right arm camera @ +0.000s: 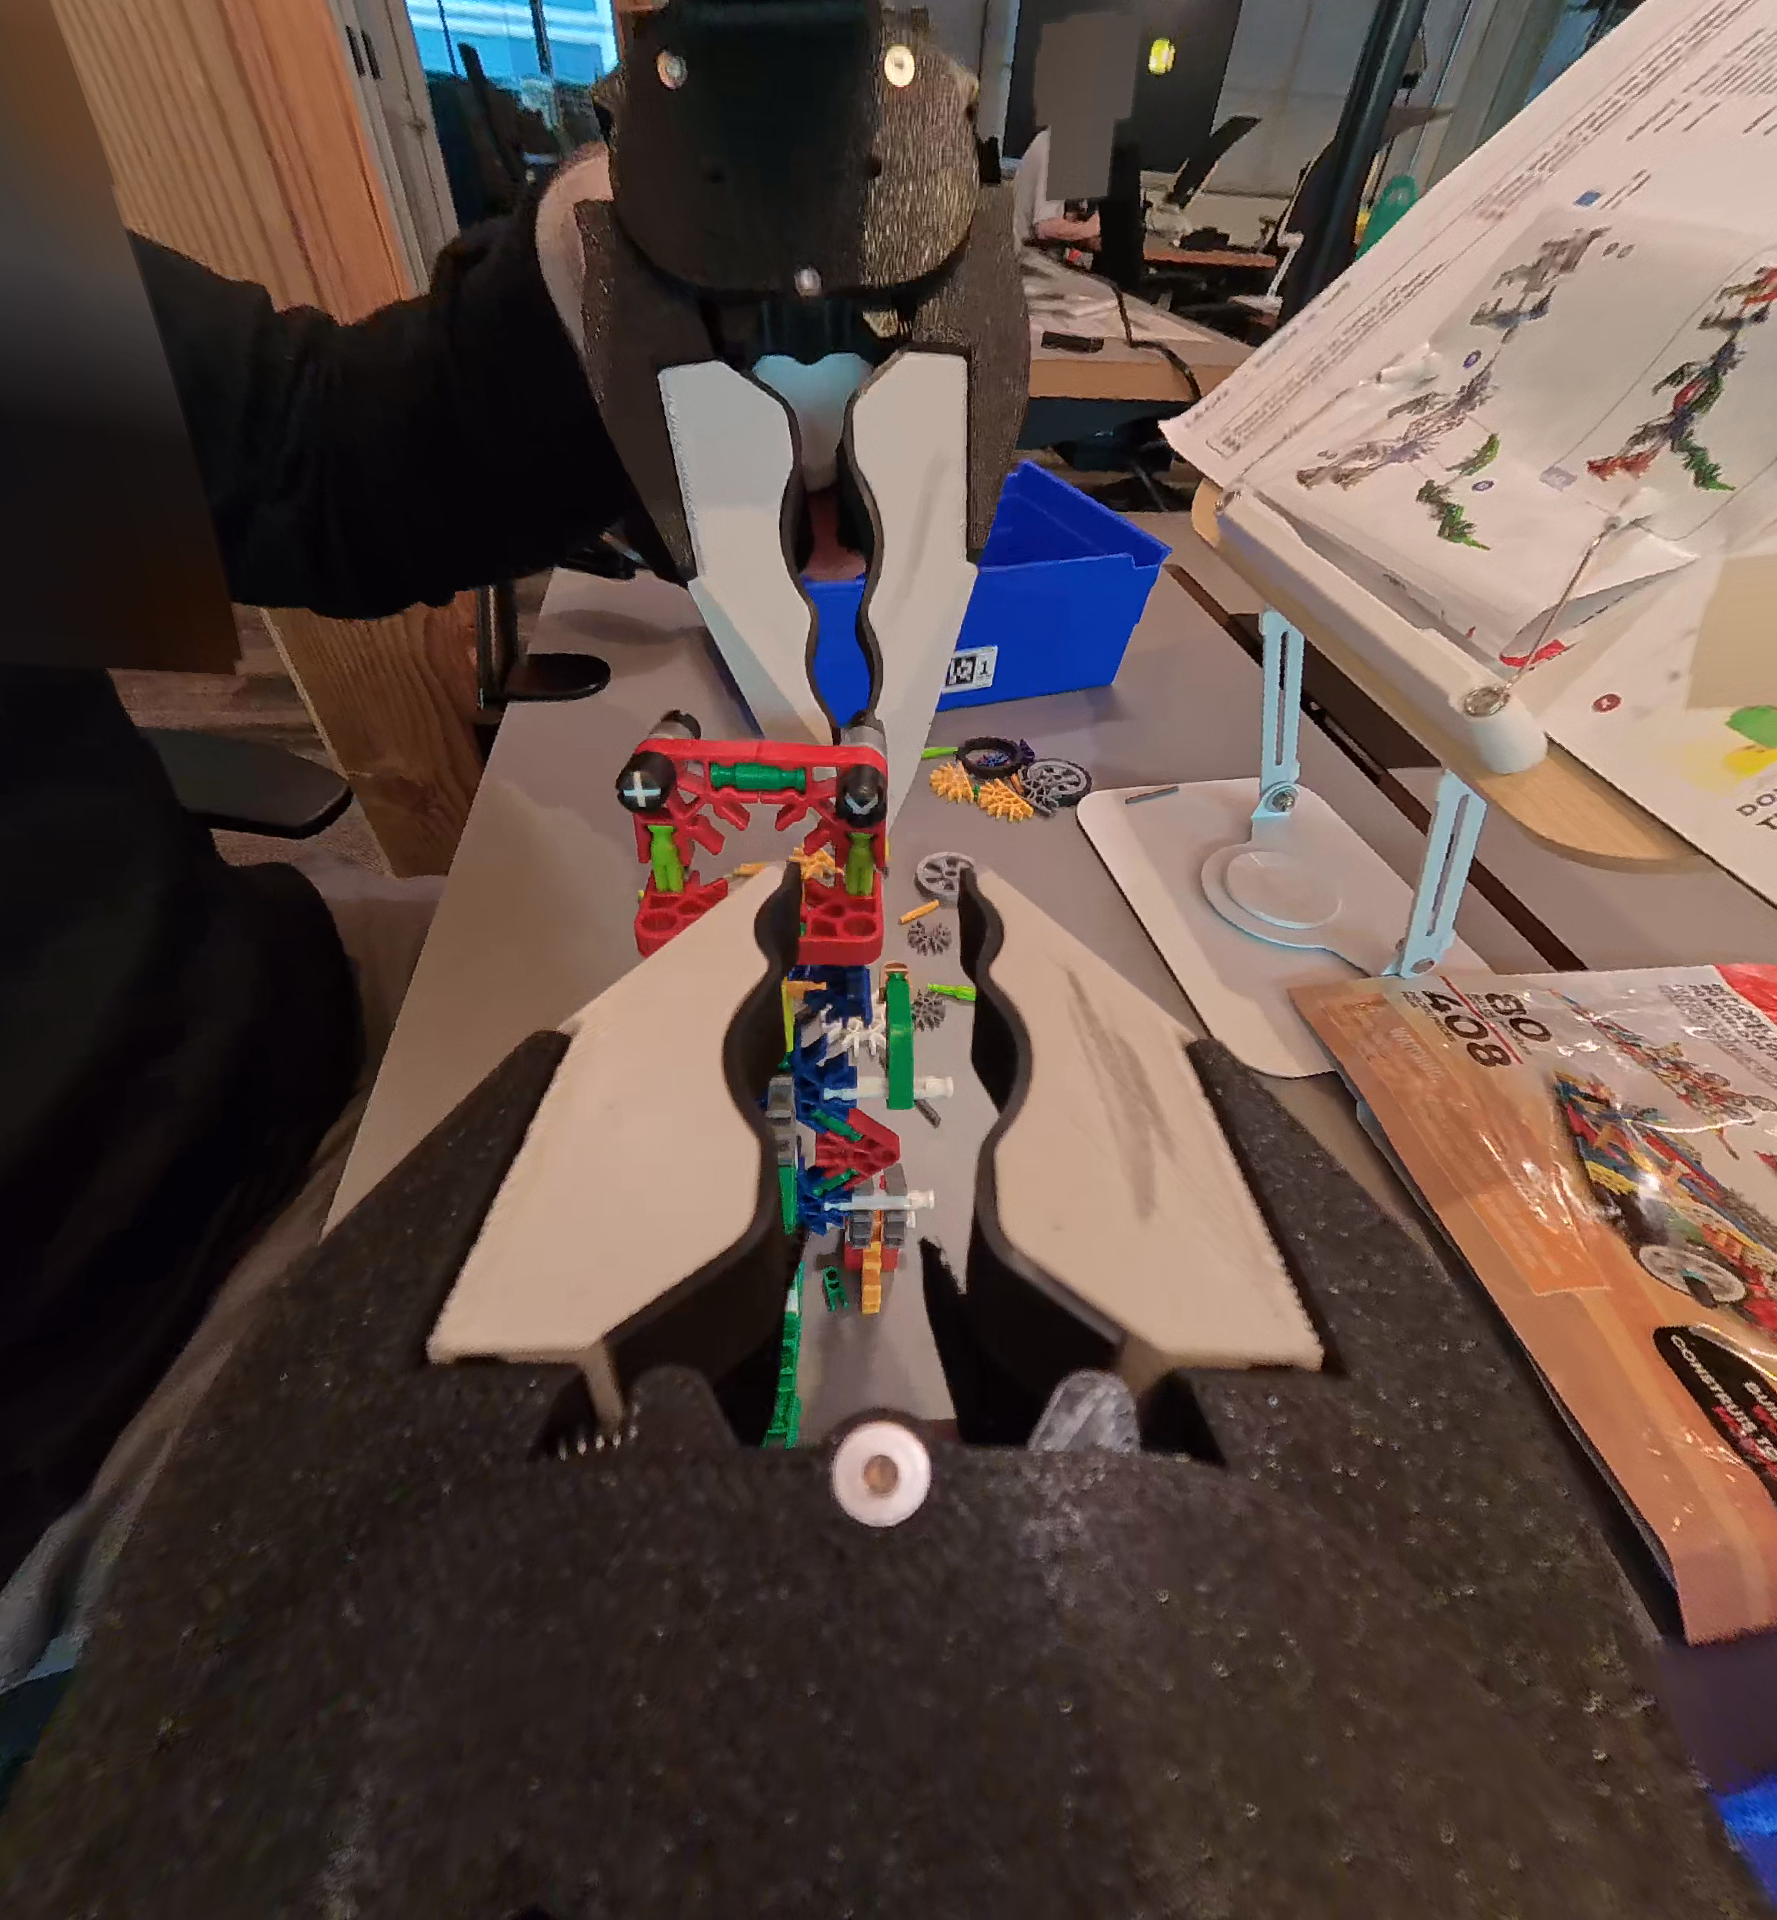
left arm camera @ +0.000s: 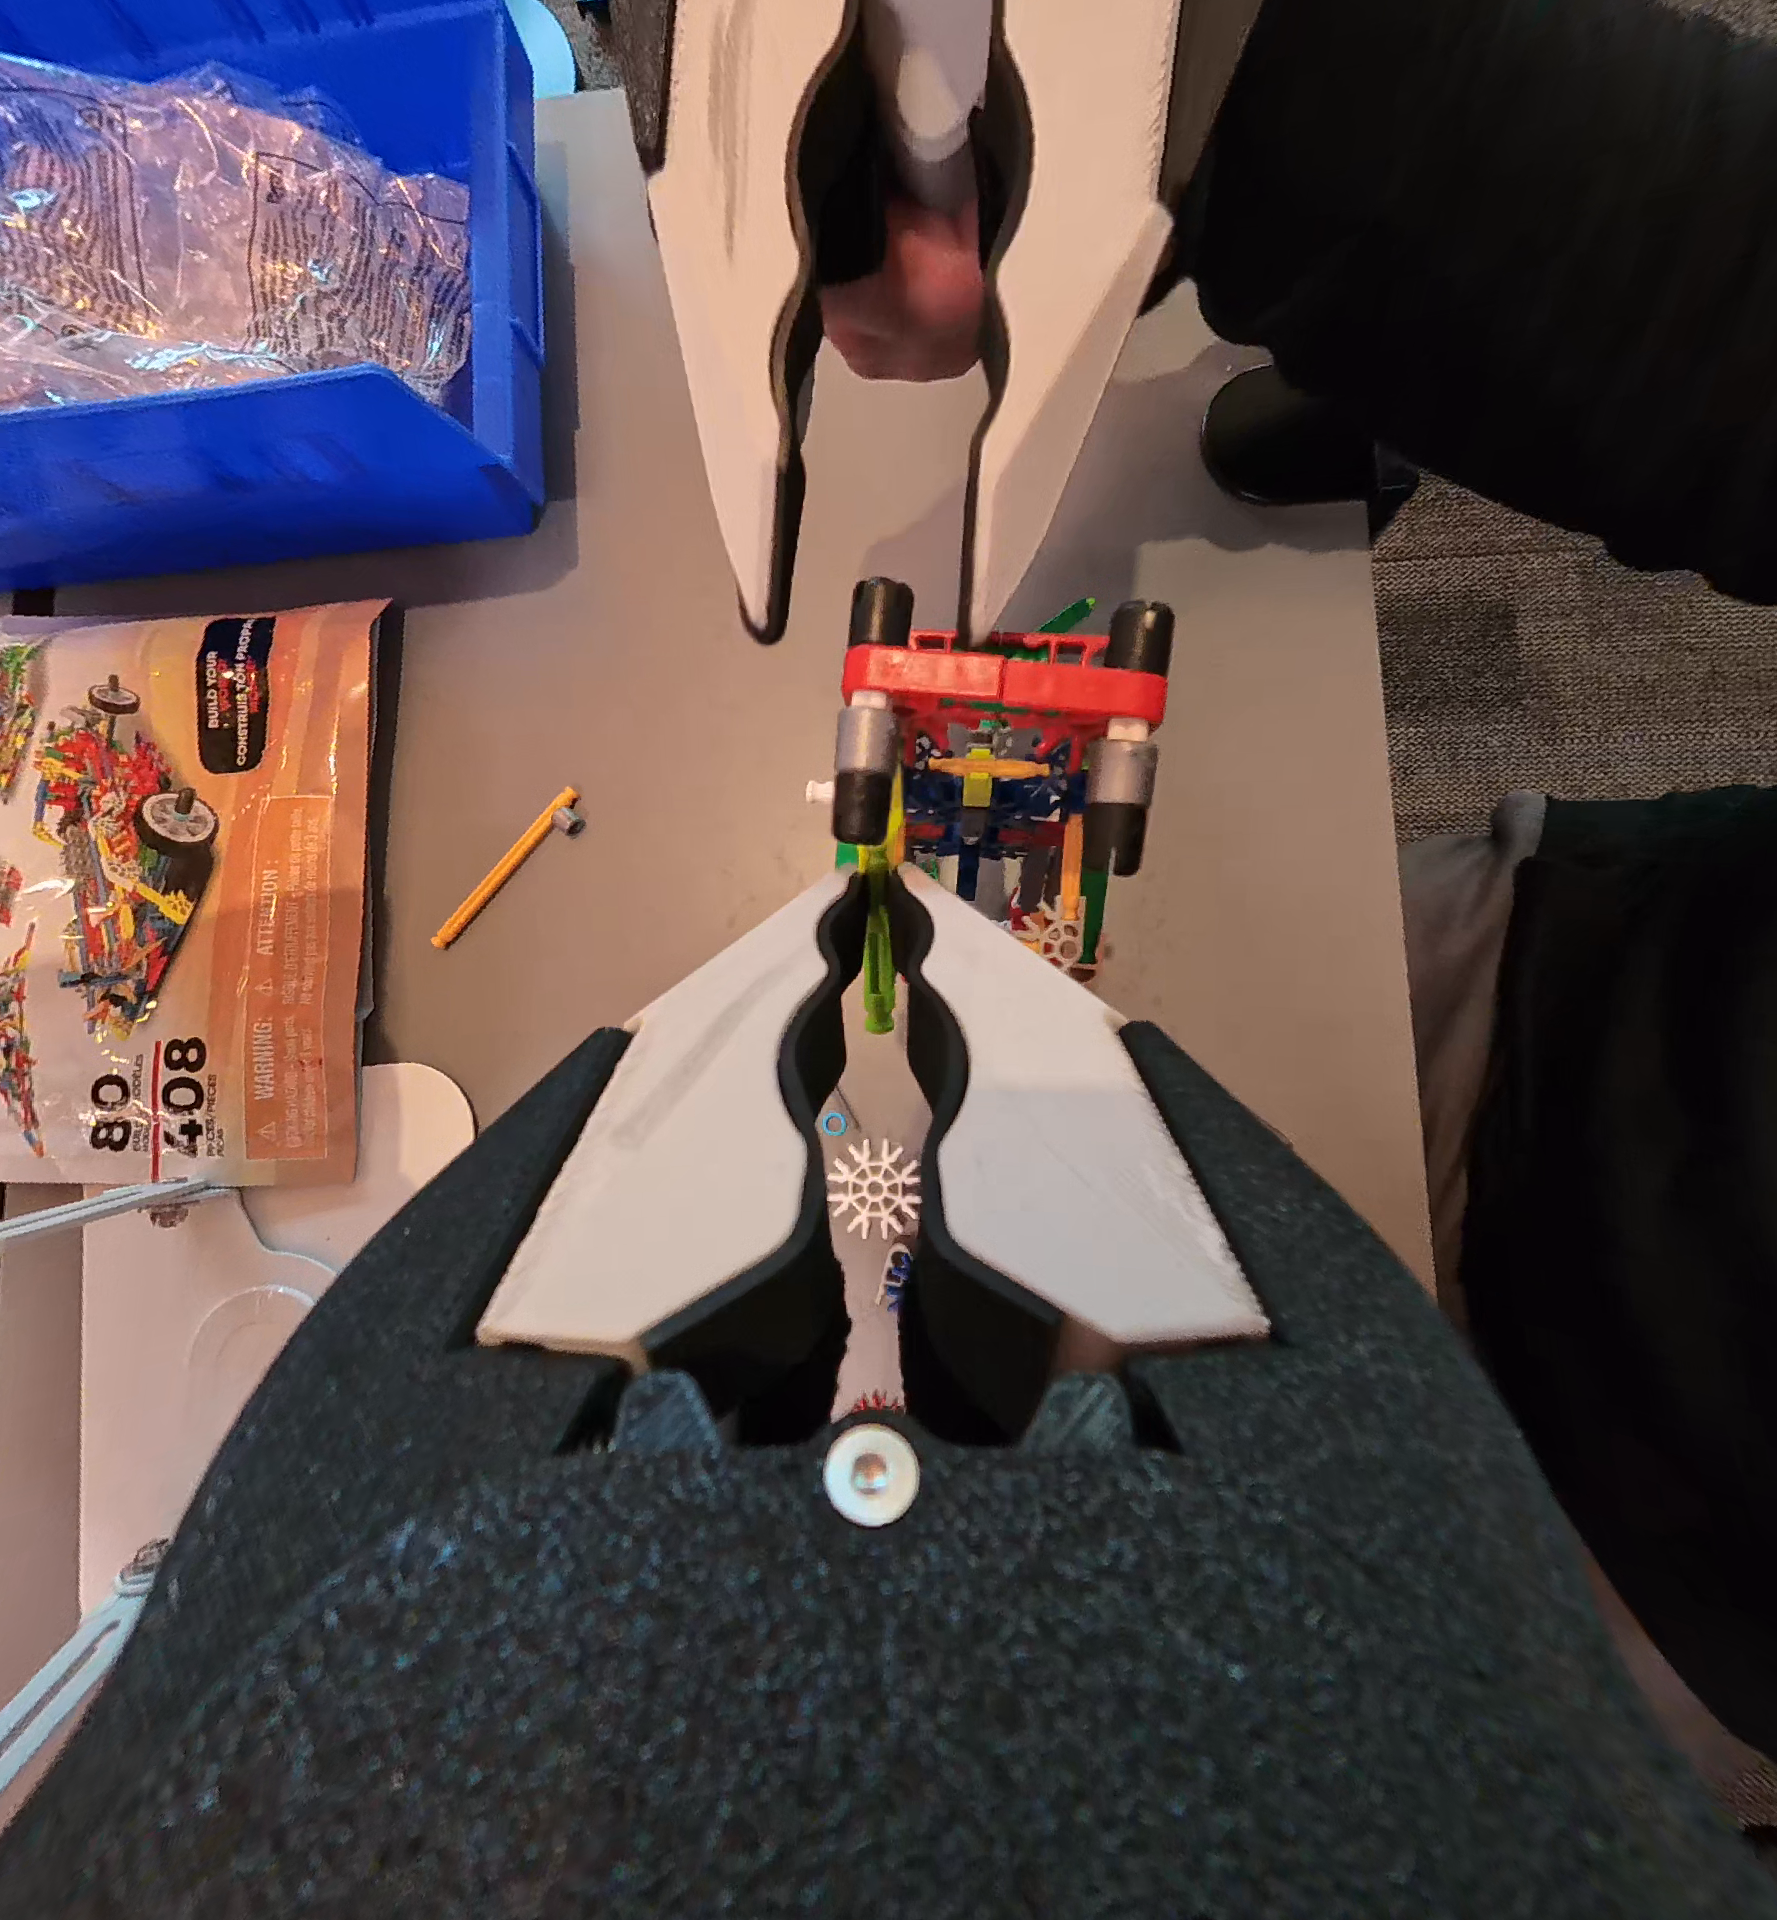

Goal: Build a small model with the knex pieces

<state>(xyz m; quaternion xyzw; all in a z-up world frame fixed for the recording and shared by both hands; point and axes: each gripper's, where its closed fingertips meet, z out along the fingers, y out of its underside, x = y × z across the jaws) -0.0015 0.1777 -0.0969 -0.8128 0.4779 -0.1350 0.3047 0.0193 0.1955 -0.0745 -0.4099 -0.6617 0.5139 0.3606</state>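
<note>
A multi-coloured construction-toy vehicle (left arm camera: pixel 998 675) with a red frame and black wheels stands on the grey table (left arm camera: pixel 603 675). My left gripper (left arm camera: pixel 873 883) is shut on the vehicle's near side, beside a black wheel, with a lime green rod (left arm camera: pixel 879 966) between its fingers. In the right wrist view the left gripper (right arm camera: pixel 848 727) comes from above and pinches a grey wheel post of the vehicle (right arm camera: pixel 749 779). My right gripper (right arm camera: pixel 879 878) is open, its jaws apart around the red frame. In the left wrist view it (left arm camera: pixel 868 623) reaches in from the far side.
A blue bin (left arm camera: pixel 240 488) with clear plastic bags is at the back left. A printed parts bag (left arm camera: pixel 188 883), an orange rod (left arm camera: pixel 505 868) and a white snowflake connector (left arm camera: pixel 873 1190) lie nearby. Loose gears (right arm camera: pixel 1009 779) and a booklet stand (right arm camera: pixel 1486 416) sit to the right. Spacing between my two grippers at the tips: around 4 cm.
</note>
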